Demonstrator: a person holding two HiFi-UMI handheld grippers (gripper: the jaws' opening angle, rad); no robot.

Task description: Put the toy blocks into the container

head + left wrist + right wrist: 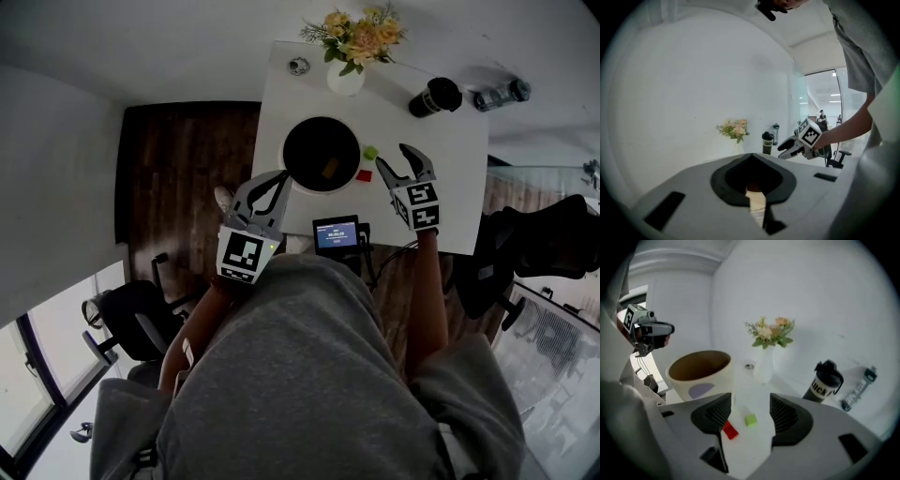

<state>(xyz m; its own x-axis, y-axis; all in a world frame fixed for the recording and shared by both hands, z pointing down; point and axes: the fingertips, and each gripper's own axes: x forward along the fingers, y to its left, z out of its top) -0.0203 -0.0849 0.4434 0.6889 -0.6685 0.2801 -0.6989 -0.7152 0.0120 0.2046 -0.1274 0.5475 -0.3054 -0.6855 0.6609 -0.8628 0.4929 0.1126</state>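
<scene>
Right tool: the right gripper [392, 157] hangs above the white table [441, 211], jaws spread wide, nothing between them.
Left tool: the left gripper [279, 178] sits at the container's near-left side, jaws drawn together, apparently gripping nothing.
Loose blocks: a small red cube [730, 431] and a small green cube [750, 419] lie apart on the table.
Container: a round cream bowl with a dark inside [708, 376], left of both cubes; an orange block [330, 169] lies inside.
Deciding relation: both cubes lie just ahead of and below the right jaws' gap, red nearer its left jaw; the right gripper is the nearer.
Writing: the black tumbler [824, 380] reads "LUCK"; the small screen's [336, 232] text is unreadable.
</scene>
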